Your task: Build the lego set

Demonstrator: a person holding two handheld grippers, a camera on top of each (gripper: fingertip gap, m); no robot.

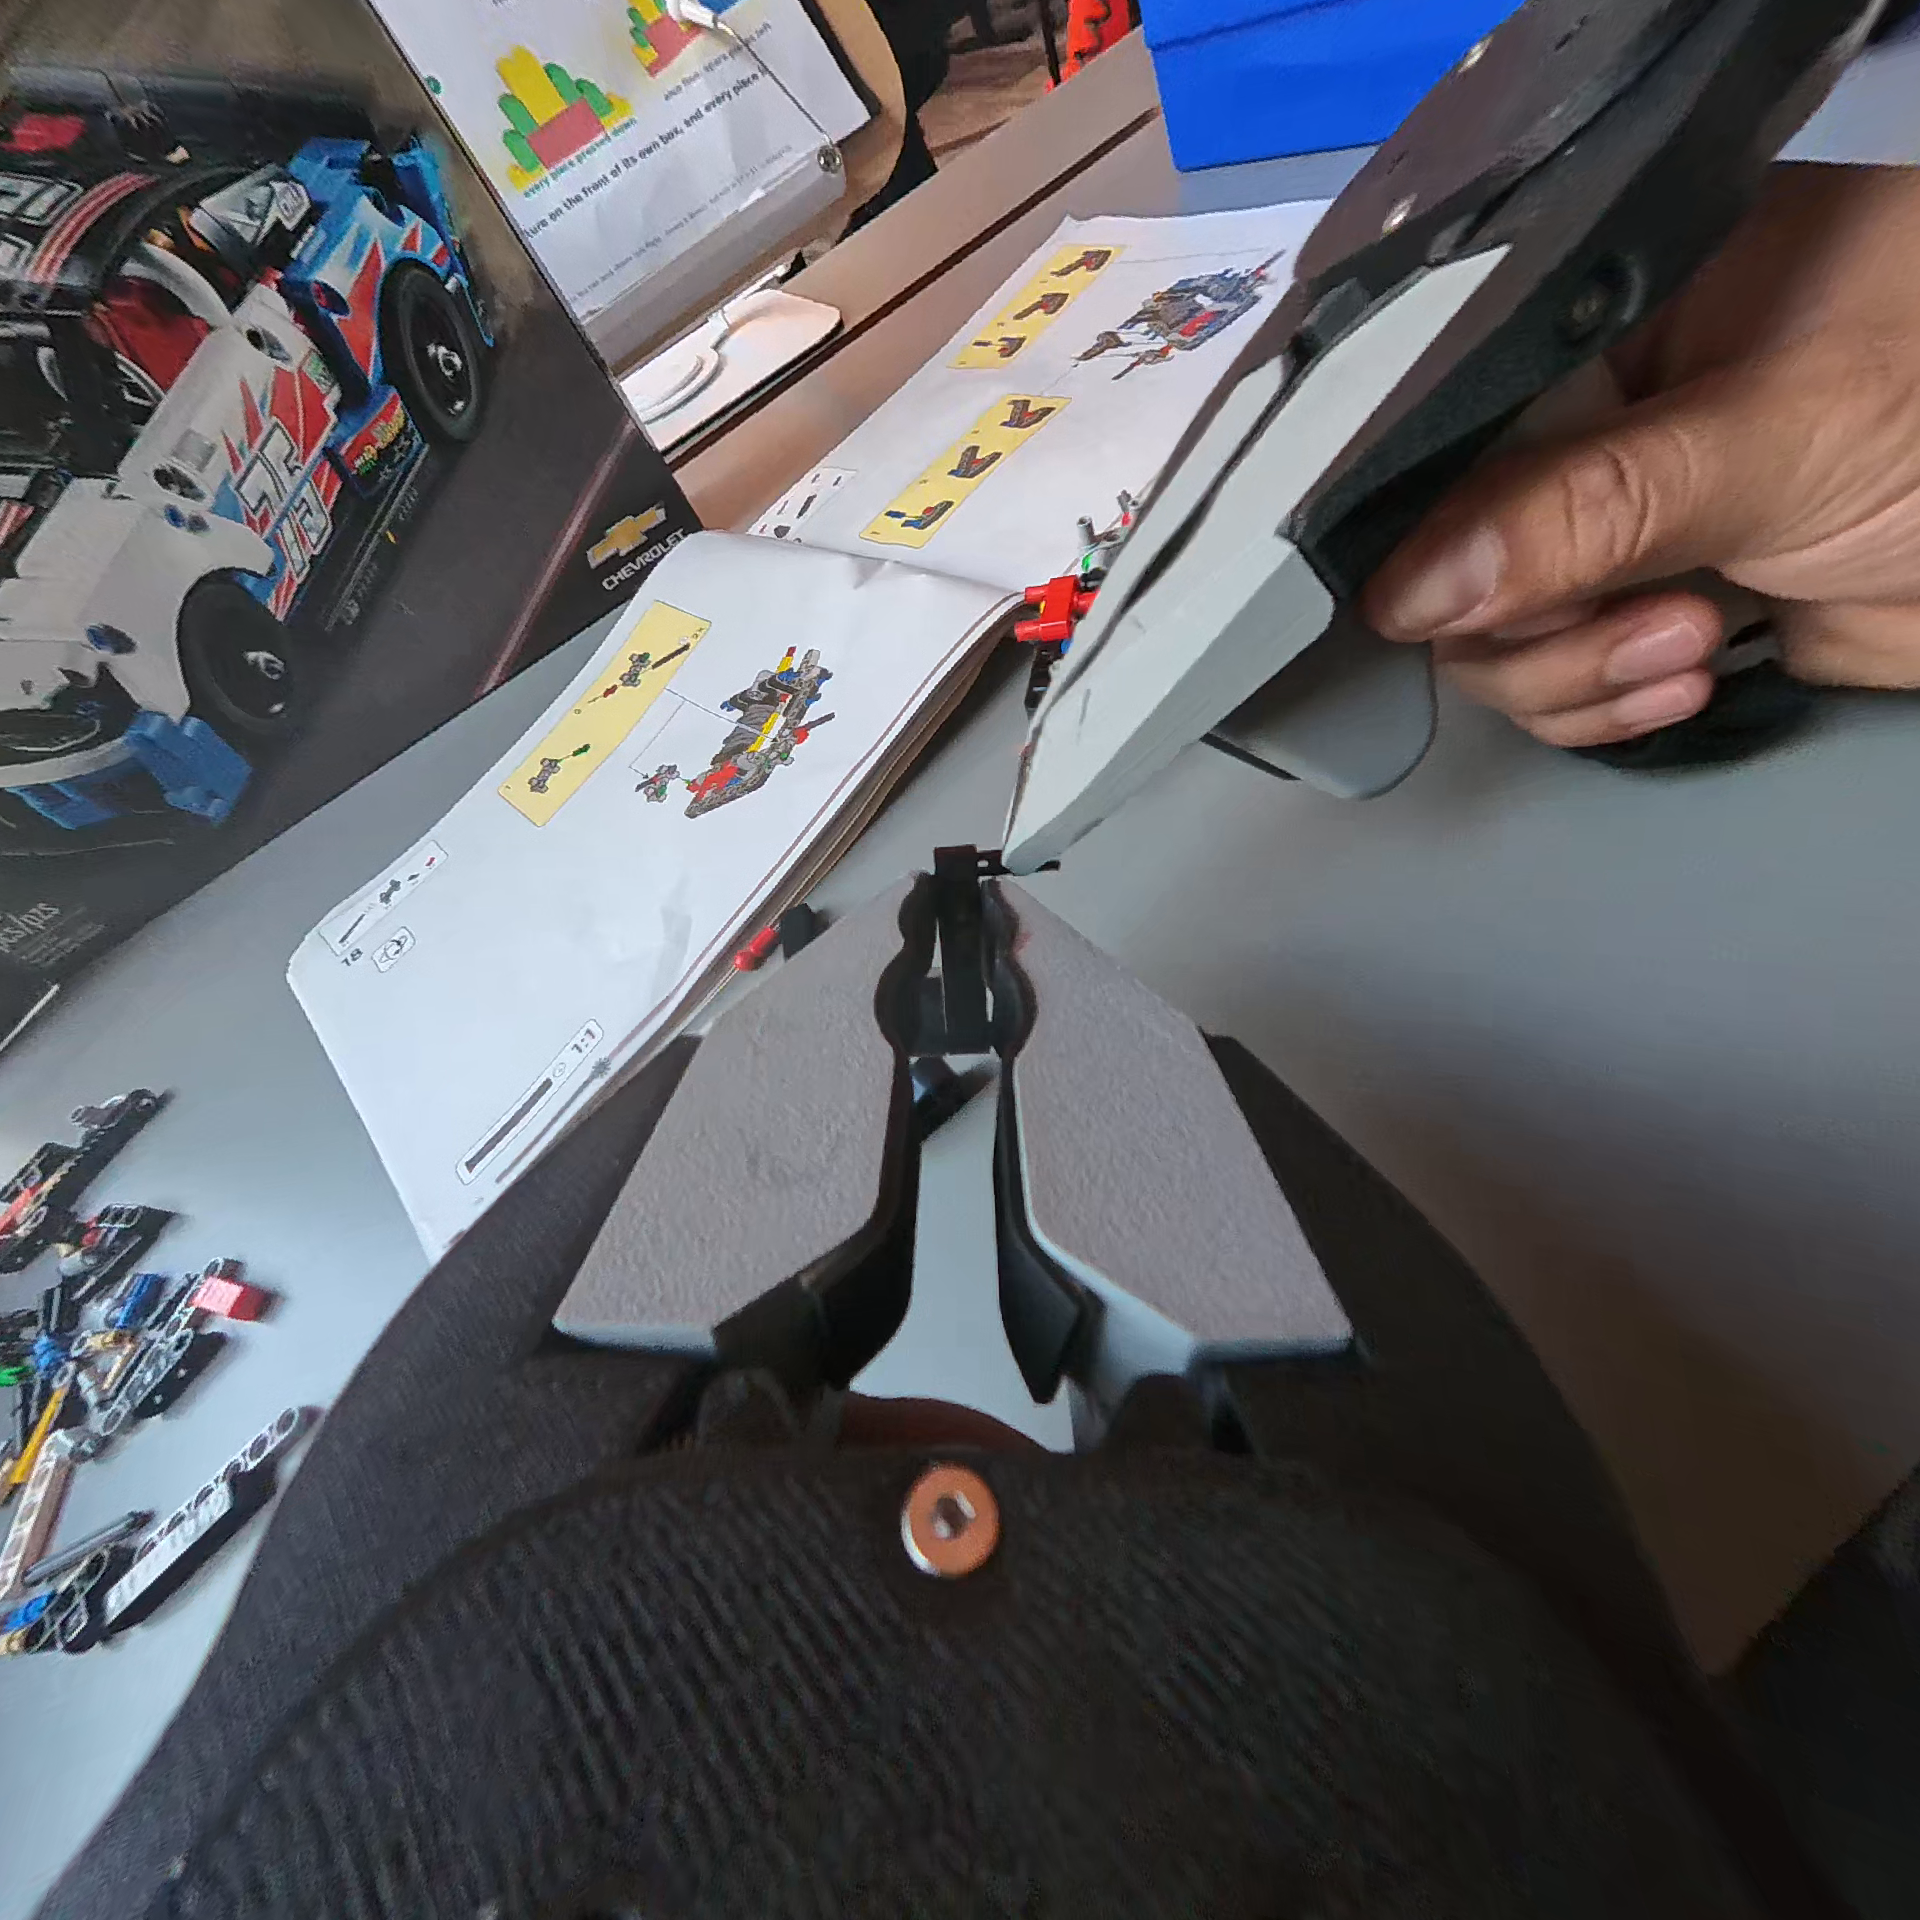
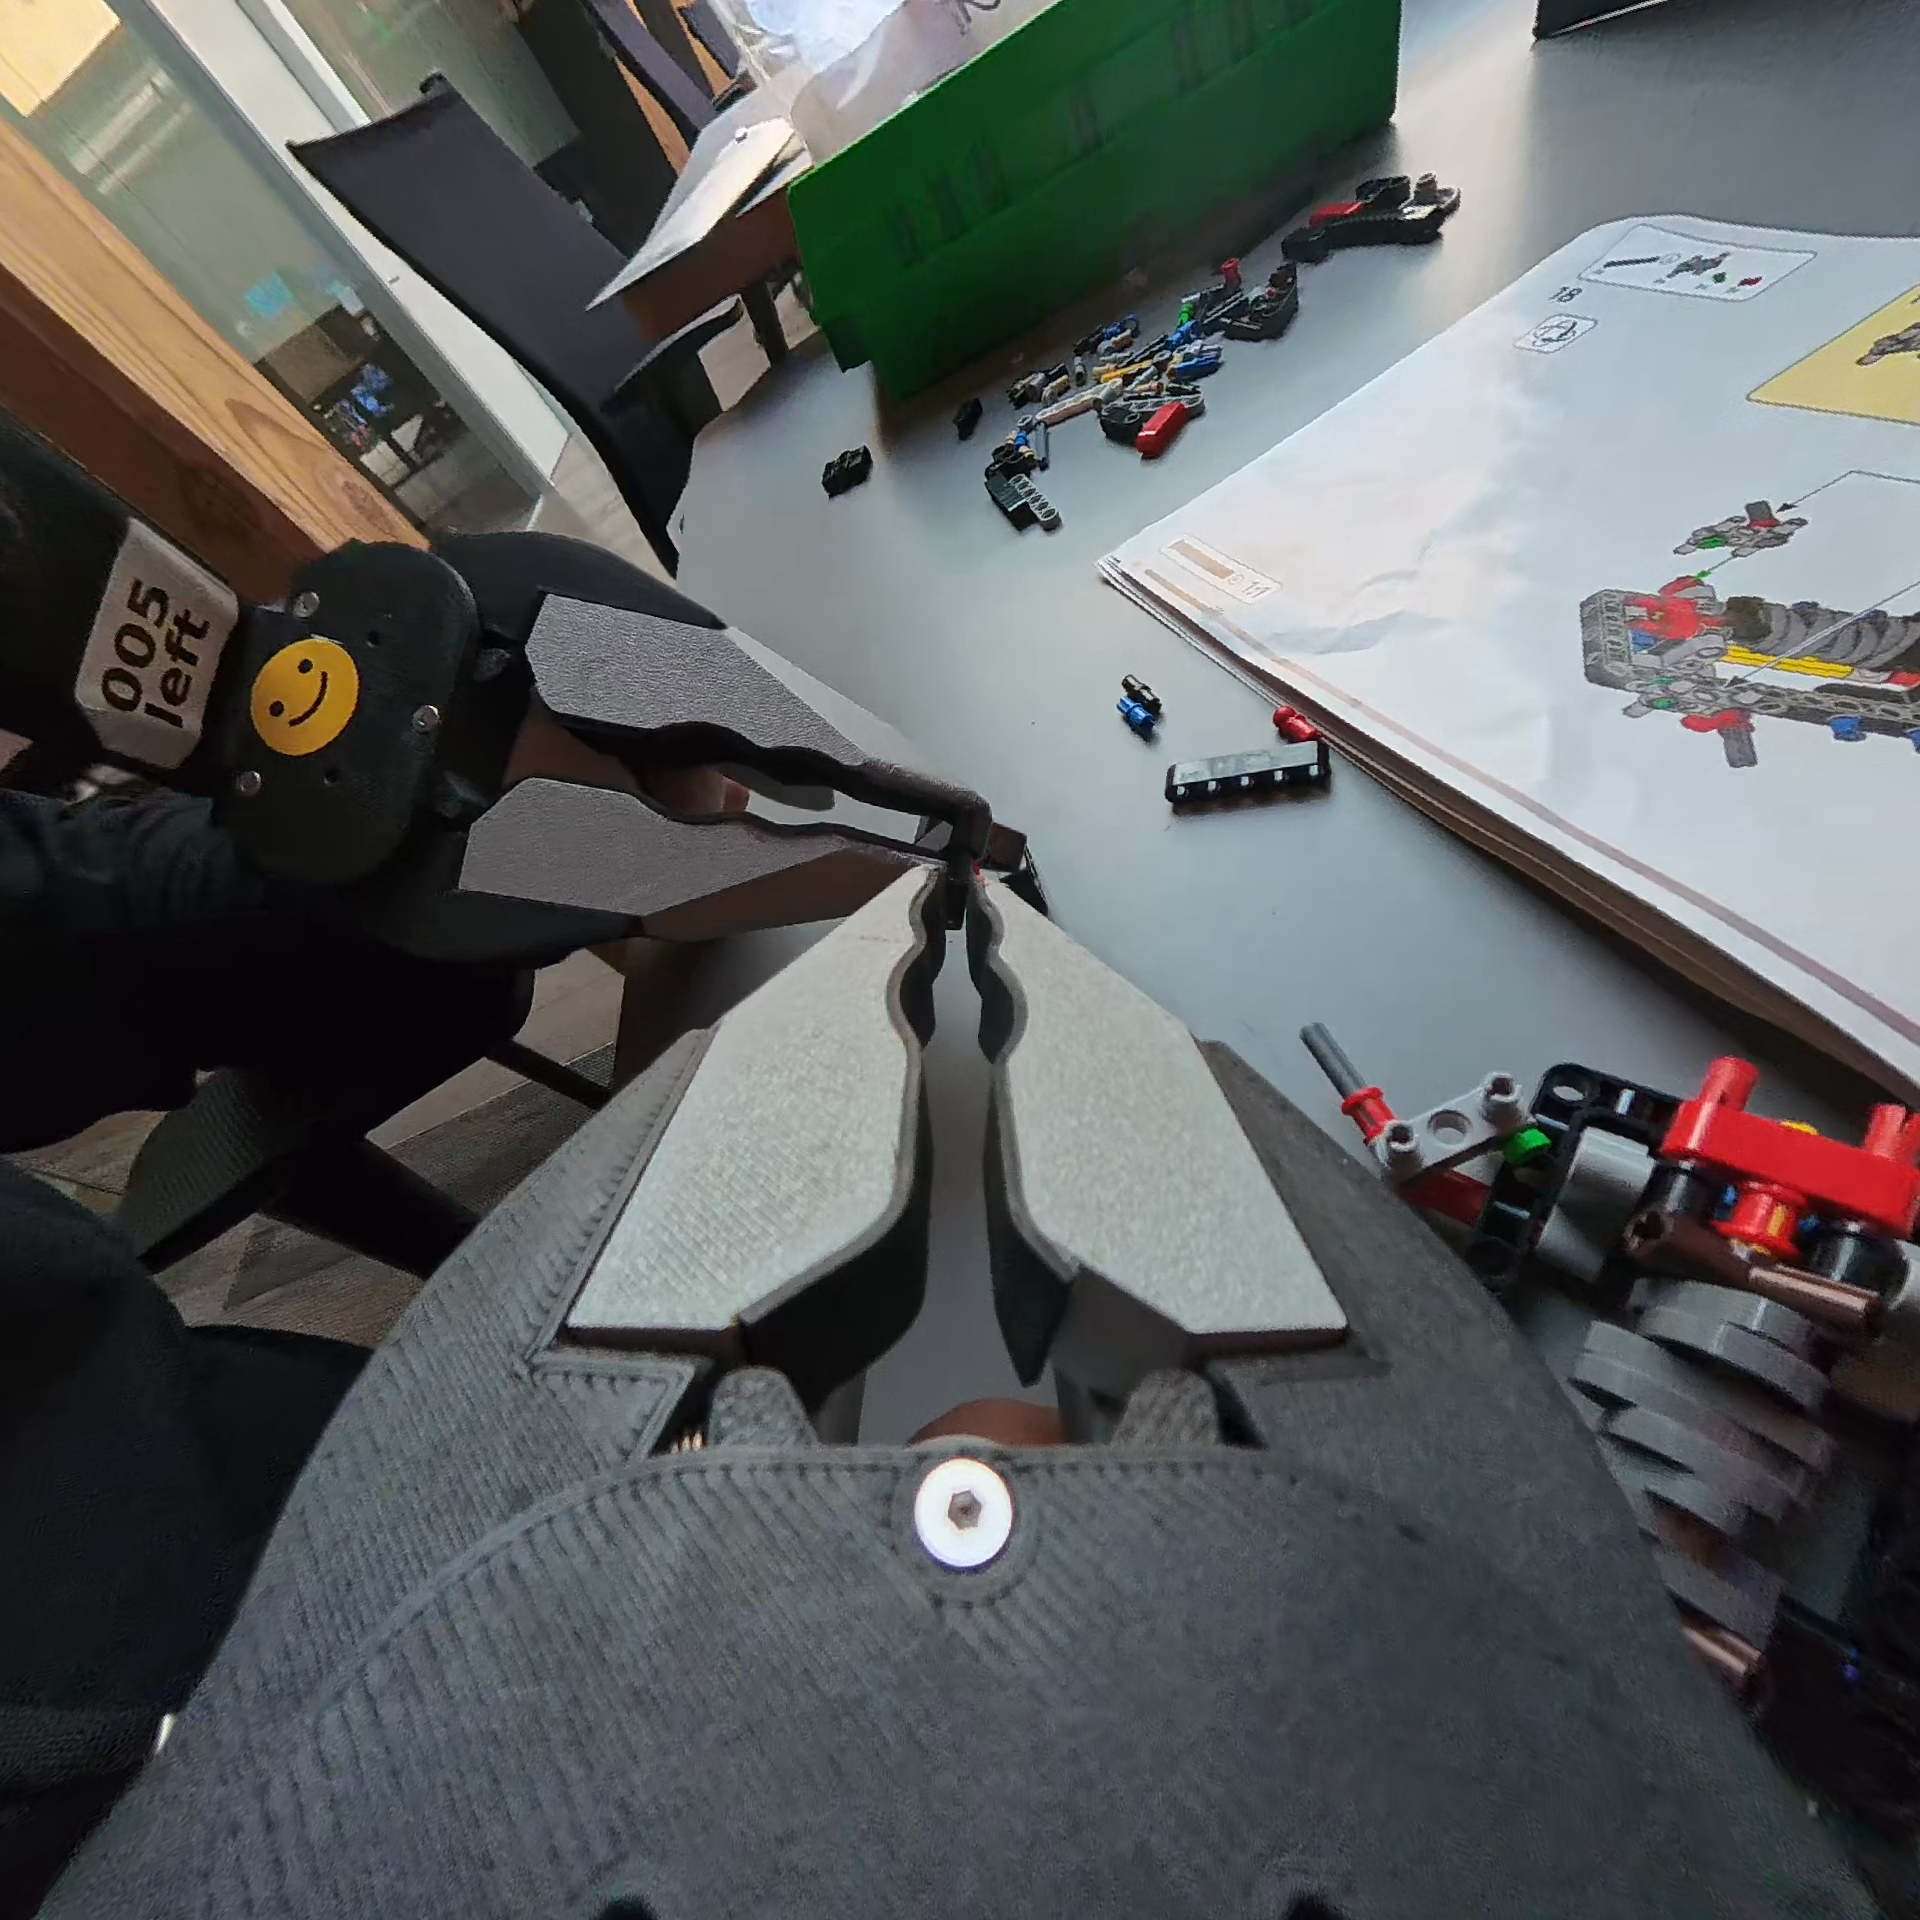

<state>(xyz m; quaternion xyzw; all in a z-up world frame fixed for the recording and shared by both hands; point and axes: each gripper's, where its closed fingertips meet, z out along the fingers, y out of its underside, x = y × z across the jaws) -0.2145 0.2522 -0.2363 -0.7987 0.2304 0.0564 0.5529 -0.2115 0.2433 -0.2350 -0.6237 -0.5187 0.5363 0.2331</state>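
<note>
My left gripper [image 1: 957,896] is shut on a small black Lego piece [image 1: 956,971] and holds it above the grey table. My right gripper [image 1: 1029,860] comes in from the upper right with its tips against the top of that piece. In the right wrist view the right gripper [image 2: 958,896] is shut on a small dark part [image 2: 953,906] at its tips. There the left gripper [image 2: 971,831] meets it from the left. The partly built model [image 2: 1714,1195], red, black and grey, lies at the right. In the left wrist view the model [image 1: 1060,608] shows behind the right gripper.
The open instruction booklet [image 1: 623,831] [image 2: 1507,540] lies on the table. A black beam [image 2: 1247,774], a red pin [image 2: 1294,720] and blue pins [image 2: 1138,712] lie beside it. A pile of loose parts [image 2: 1132,374] [image 1: 104,1382], a green box [image 2: 1091,177] and the set's box [image 1: 260,416] stand farther off. Left and right tips are no more than a few centimetres apart.
</note>
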